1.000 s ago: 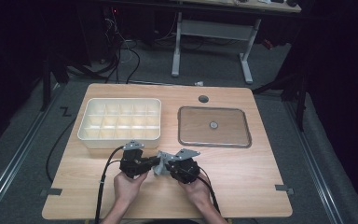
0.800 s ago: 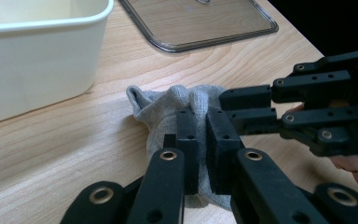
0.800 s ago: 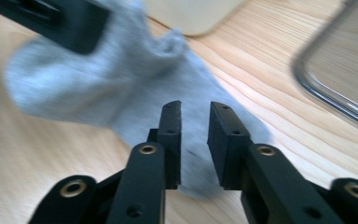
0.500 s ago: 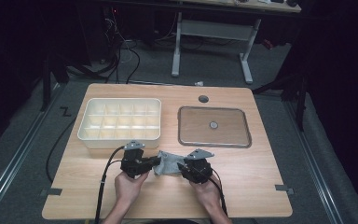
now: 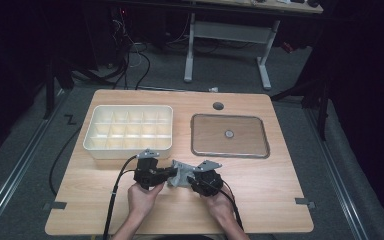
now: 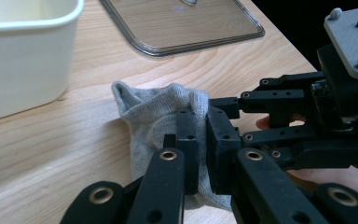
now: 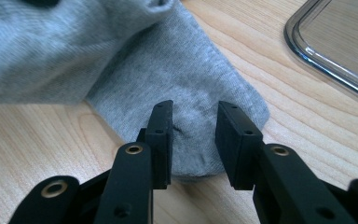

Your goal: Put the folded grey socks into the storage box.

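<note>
Grey sock (image 7: 135, 60): soft knitted cloth, matt, finely ribbed. Table (image 5: 280, 185): pale wood grain, smooth, low sheen. Divided box (image 5: 130, 129): cream plastic, slightly glossy. Lid (image 5: 230, 135): clear and glossy, probably glass, with a bright metal-like rim. Gripper jaws: matt black plastic.

On the light wooden bench (image 5: 280, 200), the cream plastic divided organiser box (image 5: 129, 131) sits at the back left, and the clear glass lid with a metal rim (image 5: 230, 136) lies to its right. Nearer the person, before both, the grey knitted sock (image 5: 180, 175) lies between the left gripper (image 5: 167, 173) and the right gripper (image 5: 192, 179).
</note>
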Demonstrator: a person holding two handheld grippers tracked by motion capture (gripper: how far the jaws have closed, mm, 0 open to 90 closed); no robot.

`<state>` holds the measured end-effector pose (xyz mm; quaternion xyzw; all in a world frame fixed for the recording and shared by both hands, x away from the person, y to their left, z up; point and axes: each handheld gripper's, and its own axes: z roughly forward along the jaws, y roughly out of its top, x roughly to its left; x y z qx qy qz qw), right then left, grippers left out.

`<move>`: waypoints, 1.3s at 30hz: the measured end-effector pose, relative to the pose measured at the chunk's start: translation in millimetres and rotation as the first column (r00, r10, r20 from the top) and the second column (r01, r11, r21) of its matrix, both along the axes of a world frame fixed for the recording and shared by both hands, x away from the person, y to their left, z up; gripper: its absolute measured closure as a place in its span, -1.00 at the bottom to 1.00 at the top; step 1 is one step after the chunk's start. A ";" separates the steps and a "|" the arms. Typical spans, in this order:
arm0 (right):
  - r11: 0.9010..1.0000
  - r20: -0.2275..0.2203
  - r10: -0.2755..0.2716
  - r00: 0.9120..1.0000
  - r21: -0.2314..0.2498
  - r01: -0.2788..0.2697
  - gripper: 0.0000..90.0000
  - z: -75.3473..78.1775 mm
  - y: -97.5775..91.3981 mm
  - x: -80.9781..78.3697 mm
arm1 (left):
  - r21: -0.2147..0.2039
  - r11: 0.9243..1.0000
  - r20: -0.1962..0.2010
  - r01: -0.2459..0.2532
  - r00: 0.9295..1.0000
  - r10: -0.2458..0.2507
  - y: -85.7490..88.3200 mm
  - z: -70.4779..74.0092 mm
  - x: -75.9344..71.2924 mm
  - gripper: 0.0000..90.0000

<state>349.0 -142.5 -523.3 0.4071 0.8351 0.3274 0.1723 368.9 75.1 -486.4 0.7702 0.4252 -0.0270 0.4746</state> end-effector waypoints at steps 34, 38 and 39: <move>0.999 0.025 0.020 0.999 0.046 -0.021 0.41 6.0 -13.3 -10.6 | 0.091 0.990 -0.036 0.110 0.994 -0.107 -44.5 -25.8 36.4 0.87; 0.996 0.035 -0.018 0.999 0.082 0.015 0.43 9.5 -23.1 -15.9 | 0.123 0.987 -0.037 0.107 0.994 -0.103 -46.8 -28.5 35.9 0.88; 0.994 0.029 -0.046 0.999 0.101 0.043 0.43 9.9 -28.2 -17.3 | 0.134 0.985 -0.036 0.112 0.993 -0.108 -47.3 -29.7 35.9 0.88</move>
